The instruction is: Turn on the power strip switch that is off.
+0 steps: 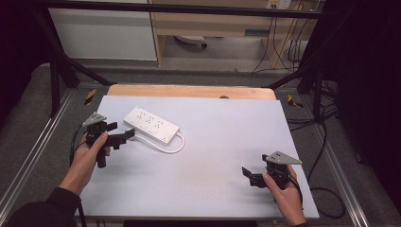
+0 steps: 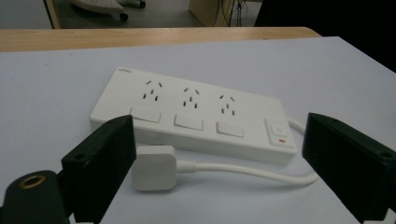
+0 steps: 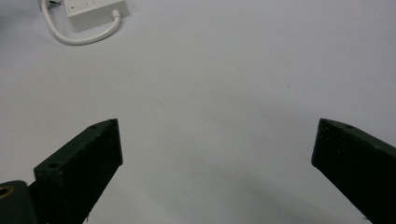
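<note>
Two tools were in play. The left tool stood wide open and held nothing, its jaws flanking the white plug that lay on the tabletop just in front of the power strip, cord looping back to the strip's end. The right tool, equally open and empty, hovered over bare tabletop well apart. Closing off-centre might have pinched the cord rather than the plug, or nudged the strip and skewed the plug.
</note>
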Action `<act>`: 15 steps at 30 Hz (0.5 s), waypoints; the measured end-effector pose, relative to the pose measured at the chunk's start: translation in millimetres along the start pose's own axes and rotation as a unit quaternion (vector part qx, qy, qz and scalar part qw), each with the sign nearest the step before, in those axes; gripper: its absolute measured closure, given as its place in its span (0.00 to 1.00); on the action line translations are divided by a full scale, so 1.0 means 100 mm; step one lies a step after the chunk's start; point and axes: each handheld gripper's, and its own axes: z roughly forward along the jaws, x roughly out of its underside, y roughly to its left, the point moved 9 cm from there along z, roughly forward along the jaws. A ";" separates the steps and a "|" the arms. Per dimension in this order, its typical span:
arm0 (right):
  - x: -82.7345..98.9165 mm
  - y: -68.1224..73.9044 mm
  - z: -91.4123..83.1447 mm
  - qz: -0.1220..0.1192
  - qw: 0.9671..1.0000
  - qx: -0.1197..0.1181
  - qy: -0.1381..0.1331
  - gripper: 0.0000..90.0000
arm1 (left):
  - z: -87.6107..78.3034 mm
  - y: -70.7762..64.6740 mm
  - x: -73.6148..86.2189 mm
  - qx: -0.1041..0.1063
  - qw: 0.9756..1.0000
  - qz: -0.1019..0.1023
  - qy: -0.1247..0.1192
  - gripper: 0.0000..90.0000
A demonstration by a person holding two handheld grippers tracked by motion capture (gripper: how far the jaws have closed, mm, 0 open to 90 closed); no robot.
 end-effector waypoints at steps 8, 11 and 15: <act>0.00 0.00 0.00 0.000 1.000 0.000 0.000 0.03 | -0.14 -0.12 -0.01 0.009 1.000 0.016 -0.001 0.11; 0.00 0.00 0.00 0.000 1.000 0.000 0.000 0.03 | -0.19 -0.16 0.01 0.011 1.000 0.023 -0.001 0.11; 0.00 0.00 0.00 0.000 1.000 0.000 0.001 0.03 | -0.26 -0.22 0.05 0.016 0.999 0.029 -0.002 0.11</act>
